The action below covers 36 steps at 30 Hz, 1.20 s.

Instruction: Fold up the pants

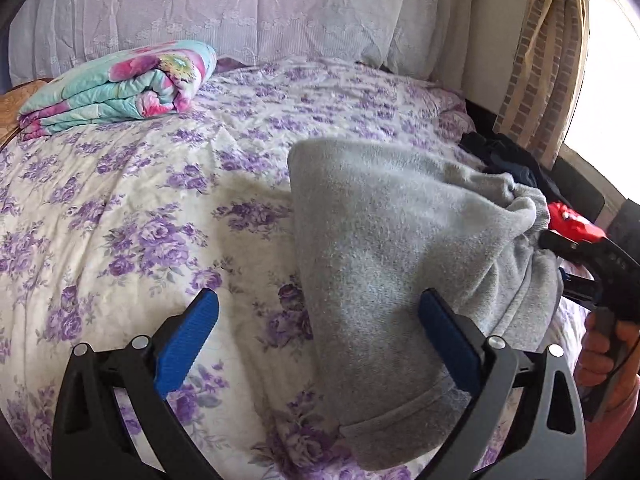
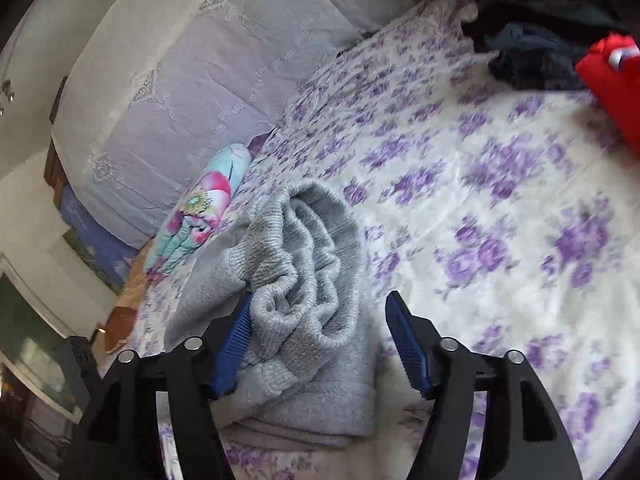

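The grey fleece pants (image 1: 384, 240) lie folded in a thick bundle on the purple-flowered bedspread (image 1: 132, 208). My left gripper (image 1: 320, 320) is open; its right pad (image 1: 448, 340) rests against the near side of the bundle, the left pad over bare bedspread. In the right wrist view the pants (image 2: 304, 280) show their bunched ribbed waistband on top. My right gripper (image 2: 320, 332) is open around that waistband end, its left pad (image 2: 232, 348) touching the cloth. The right gripper (image 1: 576, 256) also shows at the far right of the left wrist view.
A folded turquoise floral quilt (image 1: 120, 84) lies at the head of the bed by the lavender pillows (image 1: 240, 8). Dark clothes (image 2: 532, 52) and a red garment (image 2: 616, 80) lie at the bed's far side near the curtain (image 1: 540, 60).
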Each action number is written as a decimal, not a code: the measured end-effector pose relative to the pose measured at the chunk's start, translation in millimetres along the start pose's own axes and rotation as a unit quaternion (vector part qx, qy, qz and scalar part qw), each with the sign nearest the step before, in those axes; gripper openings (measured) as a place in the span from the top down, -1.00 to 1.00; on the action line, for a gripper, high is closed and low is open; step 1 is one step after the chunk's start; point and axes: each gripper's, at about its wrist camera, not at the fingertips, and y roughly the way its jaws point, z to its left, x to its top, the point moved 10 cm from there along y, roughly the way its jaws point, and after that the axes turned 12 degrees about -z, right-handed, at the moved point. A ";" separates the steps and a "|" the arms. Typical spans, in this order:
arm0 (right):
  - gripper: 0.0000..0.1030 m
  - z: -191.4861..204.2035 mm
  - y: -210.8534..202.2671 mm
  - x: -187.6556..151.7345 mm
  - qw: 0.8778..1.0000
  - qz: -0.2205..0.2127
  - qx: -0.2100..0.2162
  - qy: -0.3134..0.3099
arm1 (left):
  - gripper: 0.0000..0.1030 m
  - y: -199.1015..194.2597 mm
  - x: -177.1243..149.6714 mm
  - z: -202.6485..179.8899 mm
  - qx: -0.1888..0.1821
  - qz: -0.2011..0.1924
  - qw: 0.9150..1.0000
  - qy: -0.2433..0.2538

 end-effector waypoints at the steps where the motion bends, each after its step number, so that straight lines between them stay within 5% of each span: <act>1: -0.32 4.8 -12.8 6.8 0.999 -0.019 -0.010 -0.025 | -0.91 -4.7 4.2 0.9 -0.004 -0.013 1.000 -0.006; 3: -0.28 20.1 -31.8 21.4 0.996 -0.058 -0.012 -0.072 | -0.91 -17.7 15.1 -3.6 -0.017 -0.039 0.999 -0.013; 6: 0.05 63.1 -47.0 45.6 0.983 -0.101 0.026 -0.152 | -0.91 -32.2 32.2 -34.3 -0.062 -0.065 0.996 -0.004; 8: 0.41 89.8 -35.8 52.3 0.977 -0.090 0.067 -0.183 | -0.91 -34.2 38.0 -64.3 -0.101 -0.069 0.992 0.012; 11: 0.52 103.7 1.1 51.8 0.975 -0.050 0.086 -0.200 | -0.91 -24.6 29.2 -99.6 -0.137 -0.051 0.989 0.035; 13: 0.53 88.7 38.5 41.8 0.977 -0.003 0.057 -0.205 | -0.91 -9.1 7.5 -111.9 -0.144 -0.015 0.989 0.041; 15: 0.59 49.6 77.1 20.8 0.979 0.050 0.008 -0.198 | -0.90 8.8 -20.4 -113.0 -0.134 0.030 0.990 0.037; 16: 0.58 32.0 90.7 11.0 0.983 0.062 0.020 -0.172 | -0.91 11.3 -29.1 -115.5 -0.125 0.022 0.990 0.059; 18: 0.62 21.2 88.3 14.2 0.991 0.053 0.050 -0.115 | -0.91 7.2 -35.2 -125.4 -0.106 0.009 0.988 0.113; 21: 0.65 25.1 82.9 13.8 0.991 0.046 0.044 -0.118 | -0.91 10.0 -40.8 -128.5 -0.082 0.012 0.987 0.135; 24: 0.56 38.1 63.8 17.8 0.991 0.025 0.035 -0.125 | -0.91 10.3 -41.1 -124.7 -0.078 0.015 0.988 0.129; 29: 0.55 86.1 -15.8 19.2 0.979 -0.040 0.100 -0.174 | -0.91 10.2 -41.7 -121.9 -0.073 0.016 0.989 0.125; 32: 0.48 86.0 -32.2 -8.1 0.974 -0.027 0.107 -0.196 | -0.91 9.9 -42.3 -122.1 -0.070 0.016 0.989 0.128; 35: 0.50 38.7 -4.5 -58.6 0.981 0.040 0.063 -0.181 | -0.91 11.0 -42.6 -122.0 -0.071 0.017 0.989 0.129; 36: 0.50 32.8 -9.9 -58.2 0.985 0.011 0.089 -0.145 | -0.91 11.1 -43.0 -123.2 -0.068 0.016 0.988 0.134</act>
